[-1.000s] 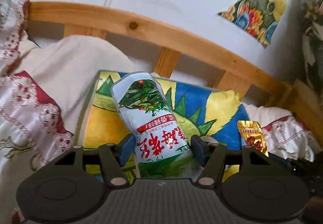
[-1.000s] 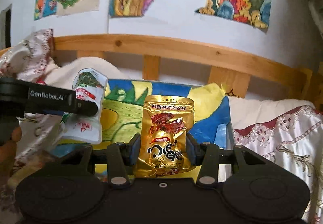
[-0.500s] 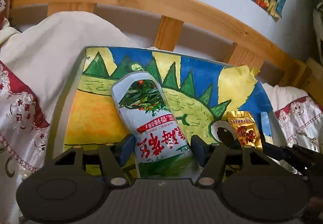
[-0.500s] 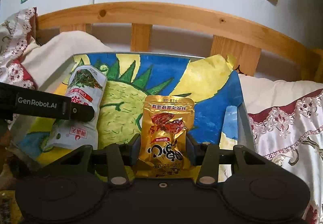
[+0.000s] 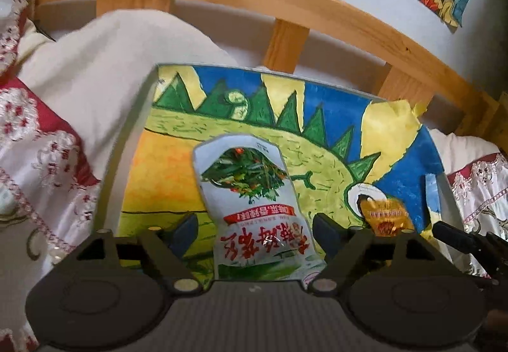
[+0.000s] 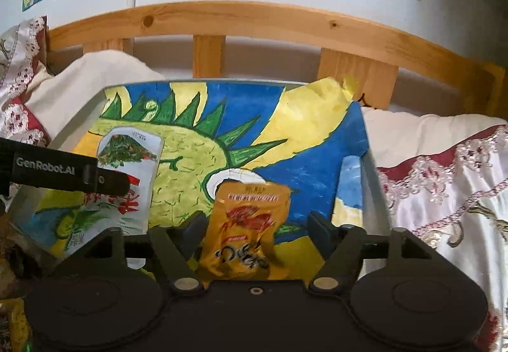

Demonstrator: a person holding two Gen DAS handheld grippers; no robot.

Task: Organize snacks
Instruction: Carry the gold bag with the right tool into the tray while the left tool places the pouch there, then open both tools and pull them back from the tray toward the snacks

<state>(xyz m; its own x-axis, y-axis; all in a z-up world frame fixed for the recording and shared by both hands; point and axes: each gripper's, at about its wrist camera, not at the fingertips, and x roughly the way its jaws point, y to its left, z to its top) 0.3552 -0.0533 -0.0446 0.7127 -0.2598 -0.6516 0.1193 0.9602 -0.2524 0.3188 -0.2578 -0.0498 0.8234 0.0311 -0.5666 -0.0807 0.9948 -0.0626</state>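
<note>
Snacks are lying in the tray (image 5: 136, 142): left hand-held gripper (image 5: 255, 229) just opening off the white pack (image 5: 254, 202), right hand-held gripper (image 6: 255, 229) off the gold pack (image 6: 249, 225) by the right edge.

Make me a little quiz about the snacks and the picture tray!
1. True or false: the white snack bag lies on the painted tray.
2. Which gripper has the gold snack packet between its open fingers? A) left gripper B) right gripper
3. Fill in: behind the tray runs a wooden ____.

Key: 1 true. 2 B; its jaws have just been opening, and they no longer touch the packet. 3 rail.
</note>
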